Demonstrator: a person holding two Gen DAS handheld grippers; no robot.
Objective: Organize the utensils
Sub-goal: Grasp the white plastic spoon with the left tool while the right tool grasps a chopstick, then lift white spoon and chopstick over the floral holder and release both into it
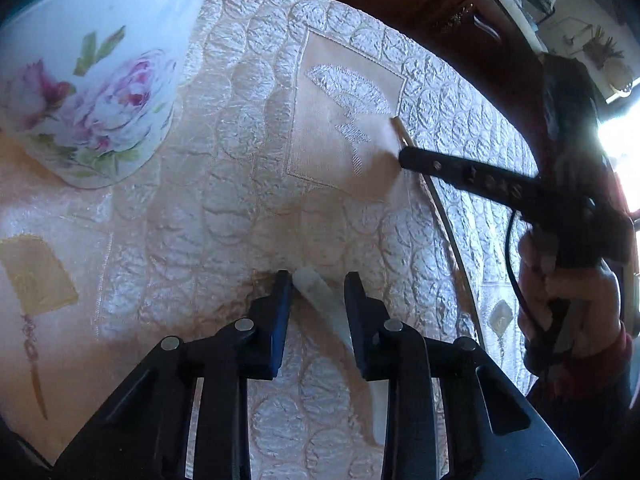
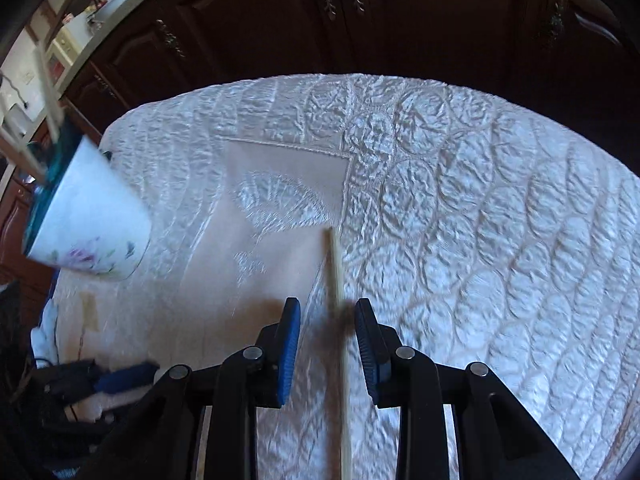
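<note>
- Nearest in the left wrist view, the left claw [image 1: 318, 284] points steeply down at the desk with a pale, translucent utensil handle [image 1: 320, 292] lying between its jaws; the handle leans on the left pad, with a gap showing at the right pad, so the claw reads as released around it, not yet gripping.
- Nearest in the right wrist view, the right claw [image 2: 327, 316] straddles a thin wooden stick [image 2: 335, 264], probably a chopstick. The stick runs up between the pads, with daylight on both sides, so this claw is released too. Motion blur makes the exact clearance hard to judge.
- Under both lies the quilted tablecloth [image 2: 460, 220], shiny, with a plain panel embroidered with a leaf.
- Farther left stands the floral cup [image 1: 92, 92], white with pink flowers and a teal inside. In the right wrist view two sticks already stand in it, so it looks like the collecting holder.
- Farthest back, dark wooden cabinets [image 2: 360, 20] close the scene.
- Step in hand, as I judge it: both claws are set to grasp the next utensils from the desk.
- The next move calls for each claw to clench squarely, lift clear, then carry to the cup. The thin stick could roll or slip from the pads.
</note>
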